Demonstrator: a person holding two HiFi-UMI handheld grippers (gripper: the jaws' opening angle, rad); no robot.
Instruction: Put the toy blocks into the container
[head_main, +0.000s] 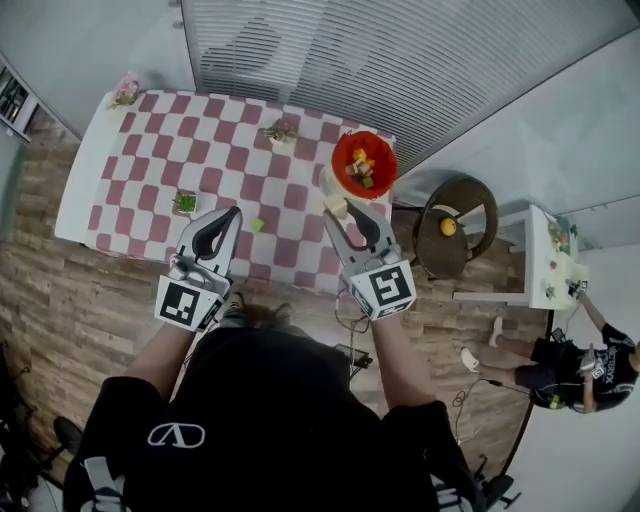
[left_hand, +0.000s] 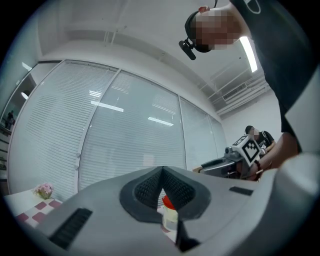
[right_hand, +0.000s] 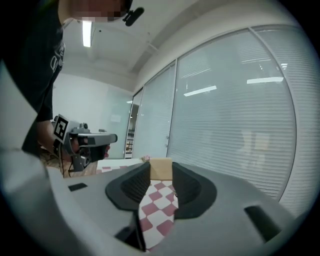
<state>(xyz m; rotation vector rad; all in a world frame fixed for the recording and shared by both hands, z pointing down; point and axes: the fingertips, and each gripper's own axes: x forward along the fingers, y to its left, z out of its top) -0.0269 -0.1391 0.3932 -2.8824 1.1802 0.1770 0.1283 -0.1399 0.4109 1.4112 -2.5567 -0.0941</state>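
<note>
**A:** How far along is it?

**B:** Part-way, I judge. On the long table under a red-and-white checked cloth (head_main: 160, 150), the round red plastic container (head_main: 365, 140) near the far right corner already holds a heap of coloured toy blocks (head_main: 362, 170). At least one small green cube block (head_main: 257, 225) lies loose on the cloth, near the front edge.

**A:** And the grippers?

**B:** The right gripper (head_main: 345, 212) hangs in the air just short of the container, its jaws narrowly parted and clamped on a tan wooden block (right_hand: 161, 169) at the very tips. The left gripper (head_main: 232, 215) hovers above the green cube with its tips together and nothing between them.

**A:** How does the tan block sit?

**B:** A flat face looks back along the jaws, top edge level, sides against the pads. That face is close to square, so I cannot tell its long axis. It still has to go over the rim; the green cube looks next.
</note>
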